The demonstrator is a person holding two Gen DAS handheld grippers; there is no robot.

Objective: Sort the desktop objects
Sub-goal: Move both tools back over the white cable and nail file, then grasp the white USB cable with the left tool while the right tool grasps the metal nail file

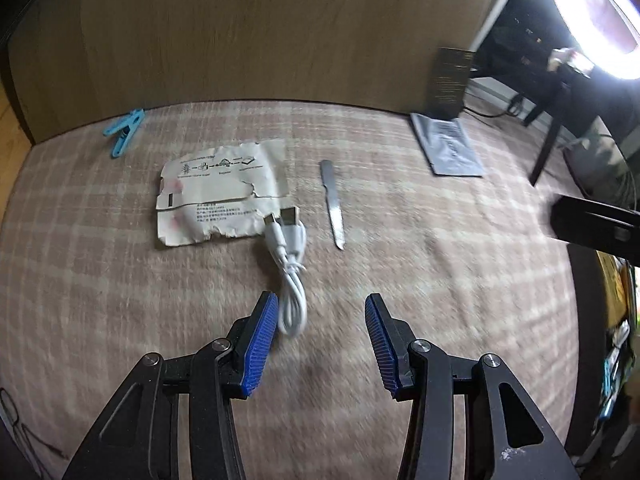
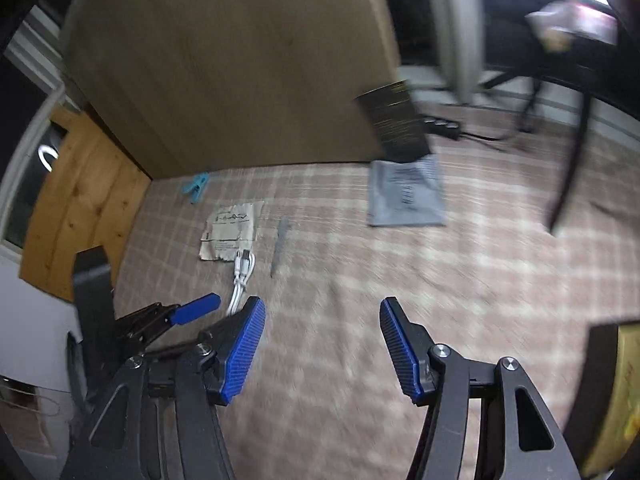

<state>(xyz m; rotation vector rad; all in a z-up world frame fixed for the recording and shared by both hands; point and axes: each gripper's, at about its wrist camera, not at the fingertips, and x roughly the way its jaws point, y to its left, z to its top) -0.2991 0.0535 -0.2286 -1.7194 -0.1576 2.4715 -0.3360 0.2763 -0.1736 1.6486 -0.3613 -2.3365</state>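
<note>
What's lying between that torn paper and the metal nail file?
The white USB cable, its plugs touching the torn paper, apart from the nail file; clearest in the left wrist view.

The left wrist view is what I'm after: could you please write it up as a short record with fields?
surface: checked pink cloth
cable: coiled white USB cable, plugs lying on the torn paper
paper: torn printed wrapper, flat
tool: metal nail file, right of the cable, apart from it
clip: blue clothespin, far left by the wooden board
pouch: grey packet, far right
left gripper: open, empty
</note>
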